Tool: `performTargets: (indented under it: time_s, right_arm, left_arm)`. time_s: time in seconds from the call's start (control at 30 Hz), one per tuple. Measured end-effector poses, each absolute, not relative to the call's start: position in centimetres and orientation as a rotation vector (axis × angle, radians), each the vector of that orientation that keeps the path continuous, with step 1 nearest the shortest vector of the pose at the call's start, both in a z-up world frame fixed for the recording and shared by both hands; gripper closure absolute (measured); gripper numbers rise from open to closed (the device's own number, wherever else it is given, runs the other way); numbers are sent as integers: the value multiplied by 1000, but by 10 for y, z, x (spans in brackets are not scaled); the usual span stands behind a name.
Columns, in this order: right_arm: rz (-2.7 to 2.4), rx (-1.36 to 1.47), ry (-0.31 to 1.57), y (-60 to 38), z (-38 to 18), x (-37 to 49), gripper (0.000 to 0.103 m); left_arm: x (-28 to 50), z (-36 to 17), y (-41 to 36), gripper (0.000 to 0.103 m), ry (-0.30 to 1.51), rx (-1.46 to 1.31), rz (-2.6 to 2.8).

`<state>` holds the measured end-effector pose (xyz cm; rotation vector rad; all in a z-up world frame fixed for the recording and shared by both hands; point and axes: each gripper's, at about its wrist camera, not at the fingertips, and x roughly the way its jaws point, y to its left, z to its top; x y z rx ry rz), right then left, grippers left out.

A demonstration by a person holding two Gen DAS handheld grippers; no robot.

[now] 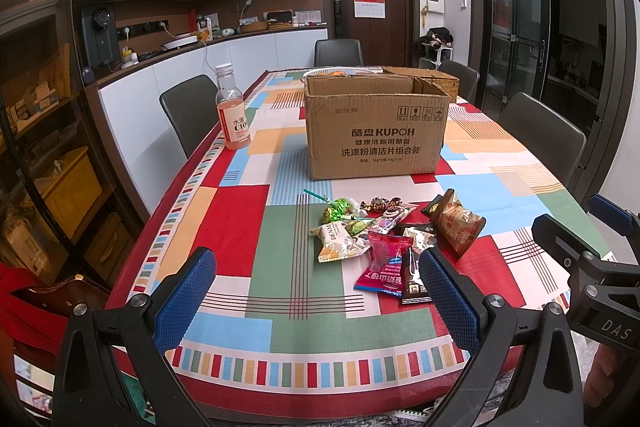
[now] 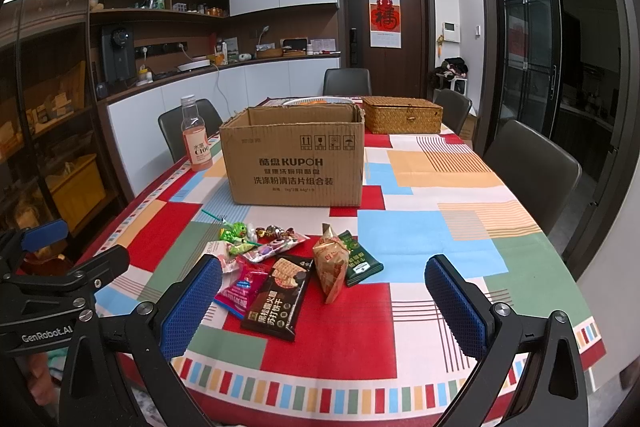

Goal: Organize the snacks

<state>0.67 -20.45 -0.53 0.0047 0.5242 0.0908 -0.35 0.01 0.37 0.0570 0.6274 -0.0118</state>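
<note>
The snacks (image 2: 280, 263) lie in a loose pile on the worktop (image 2: 440, 239), on its bright patchwork cloth. The pile sits just in front of a big cardboard box (image 2: 296, 163), which is open at the top. None of the snacks look to be in the box yet, though its inside cannot be seen.

The left gripper (image 1: 316, 301) hangs over the near edge of the worktop with its jaws spread wide and nothing between them. The right gripper (image 2: 324, 303) is beside it, and its jaws are wide and empty too.

The job seems to be only starting. The first step is likely to pick one snack and put it in the box.

To do this well, start with a pack on the outside of the pile. The black cracker pack (image 2: 278, 297) is nearest to the right gripper and lies flat. The brown crinkly bag (image 2: 330, 267) stands up a bit, so it may be easier to pinch. Come down straight, close on the pack's edge softly, and take just one. Packs like these are slippery and may slide. Lift it high enough to clear the box wall, then let go over the middle.

Keep clear of the pink drink bottle (image 1: 233, 119) far on the left, by the edge.
</note>
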Motion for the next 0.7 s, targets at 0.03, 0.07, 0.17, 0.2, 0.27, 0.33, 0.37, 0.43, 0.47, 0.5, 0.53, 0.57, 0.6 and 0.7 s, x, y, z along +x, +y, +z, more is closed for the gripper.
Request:
performTargets:
  time_s: [0.03,0.07,0.17,0.2,0.27,0.33,0.37,0.43,0.47,0.5,0.53,0.57,0.6,0.7]
  right_arm:
    - [91,5,525,-205,-5,7,0]
    - [91,5,524,-205,-5,7,0]
    - [91,5,525,-205,-5,6,0]
    - [91,5,525,-205,-5,6,0]
    - [91,5,526,-205,-4,6,0]
    - [91,6,527,-207,-4,6,0]
    - [91,6,527,-207,-4,6,0]
    - [91,6,530,-207,-5,6,0]
    - [92,7,533,-207,-6,5,0]
    - [92,8,535,-207,-6,4,0]
    - [93,9,539,-207,-8,6,0]
    - [94,10,543,-205,-12,10,0]
    - [94,9,548,-204,-14,11,0]
    - [98,11,558,-206,-13,14,0]
  left_arm:
    - [-3,4,0,0,627,57,-12]
    - [-4,4,0,0,628,57,-11]
    - [-3,4,0,0,629,57,-12]
    - [-3,4,0,0,628,57,-12]
    - [-3,3,0,0,628,57,-12]
    - [-3,3,0,0,628,57,-12]
    - [-3,4,0,0,630,57,-12]
    - [-3,2,0,0,632,57,-12]
    - [-3,2,0,0,634,56,-14]
    - [-3,1,0,0,637,56,-16]
    - [-3,-3,0,0,640,56,-18]
    - [-2,-4,-1,0,644,55,-23]
    - [-1,-5,-1,0,649,53,-29]
    - [3,-8,-2,0,663,52,-39]
